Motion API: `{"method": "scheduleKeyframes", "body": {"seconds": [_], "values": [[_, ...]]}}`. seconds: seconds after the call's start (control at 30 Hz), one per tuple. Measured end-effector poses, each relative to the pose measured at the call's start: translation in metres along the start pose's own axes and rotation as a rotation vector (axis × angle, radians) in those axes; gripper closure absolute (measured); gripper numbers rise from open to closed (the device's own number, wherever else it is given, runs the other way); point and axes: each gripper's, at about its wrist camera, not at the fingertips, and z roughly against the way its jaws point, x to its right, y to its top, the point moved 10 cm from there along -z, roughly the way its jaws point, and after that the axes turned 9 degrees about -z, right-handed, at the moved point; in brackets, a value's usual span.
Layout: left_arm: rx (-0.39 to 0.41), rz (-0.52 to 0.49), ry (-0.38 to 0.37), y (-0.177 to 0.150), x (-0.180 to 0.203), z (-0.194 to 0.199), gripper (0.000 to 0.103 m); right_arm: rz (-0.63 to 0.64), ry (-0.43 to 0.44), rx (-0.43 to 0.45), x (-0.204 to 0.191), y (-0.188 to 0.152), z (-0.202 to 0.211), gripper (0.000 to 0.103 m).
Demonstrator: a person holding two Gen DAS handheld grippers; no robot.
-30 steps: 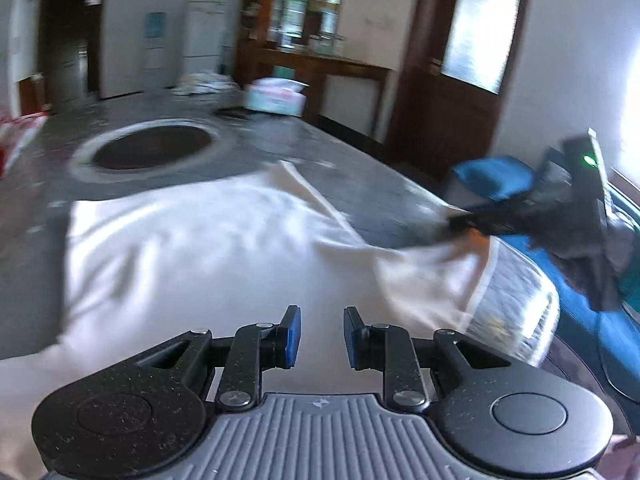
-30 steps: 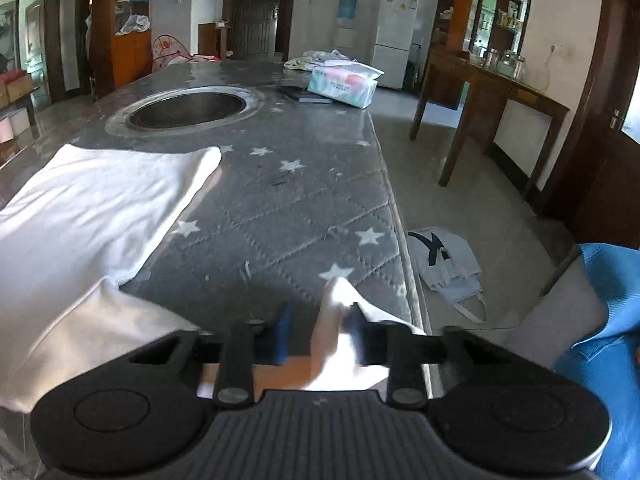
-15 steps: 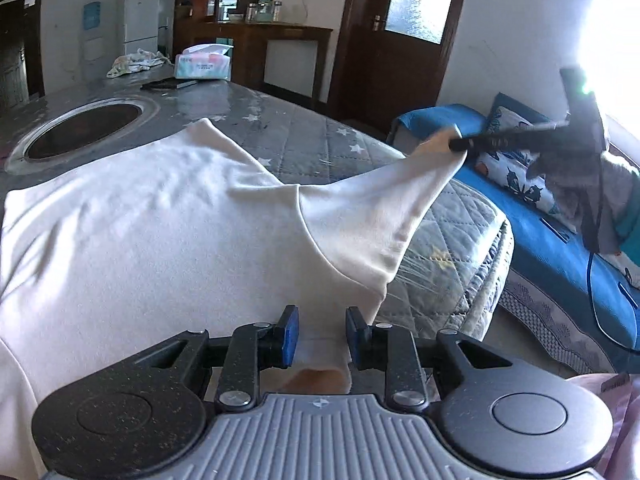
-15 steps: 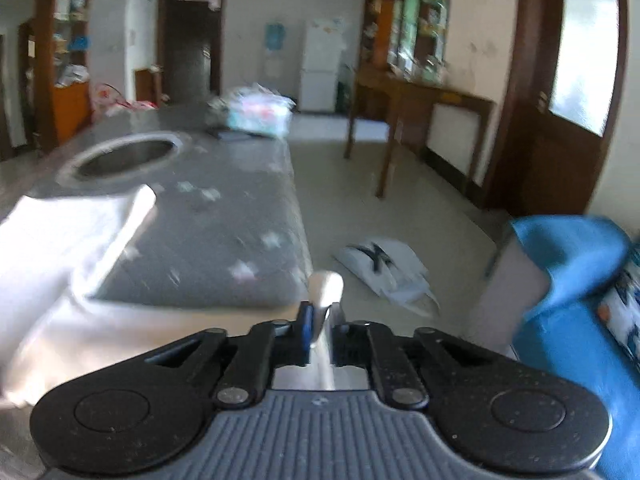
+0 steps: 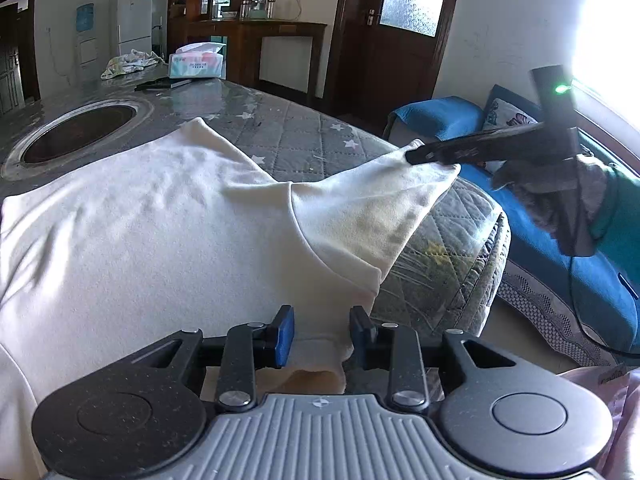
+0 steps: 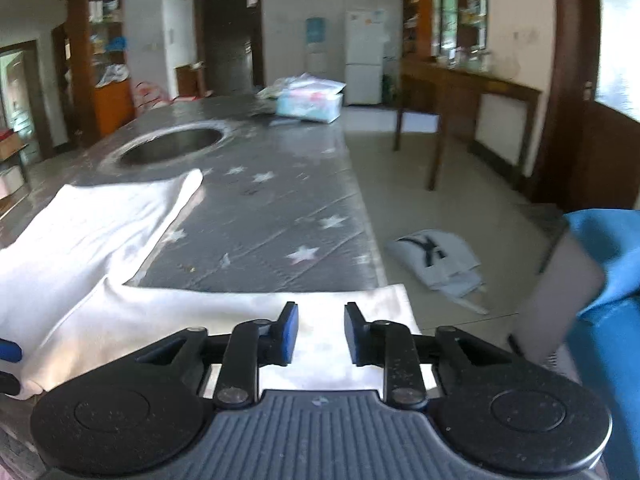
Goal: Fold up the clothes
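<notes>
Both claws opening, left claw (image 5: pixel 322 334) and right claw (image 6: pixel 321 332) loose over the shirt (image 5: pixel 160 232), sleeve (image 6: pixel 248 312) spread across the worktop (image 6: pixel 272 216) for folding.

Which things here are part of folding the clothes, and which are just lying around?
Part of the job:
- white garment spread on the quilted table cover
- left gripper, jaws opening, fabric between them
- right gripper, jaws opening over the sleeve

Lying about:
- tissue box
- crumpled cloth
- bag on the floor
- blue sofa
</notes>
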Motion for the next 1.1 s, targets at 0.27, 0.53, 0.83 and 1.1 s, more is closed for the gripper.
{"method": "scheduleKeyframes", "body": {"seconds": [0.27,0.53,0.83,1.1], "values": [[-0.003,-0.004,0.005,0.001,0.001,0.002,0.066,-0.076,-0.053,0.035,0.032,0.006,0.012,0.062],[0.023,-0.012,0.024,0.010,-0.001,0.006,0.061,-0.206,-0.054,-0.005,0.063,-0.014,0.020,0.060],[0.013,-0.007,0.056,0.011,-0.004,0.005,0.059,-0.311,0.007,0.006,0.072,-0.017,0.020,0.089],[0.023,-0.051,0.024,0.021,0.010,-0.005,0.059,-0.245,0.012,0.110,0.058,0.015,0.047,0.098]]}}
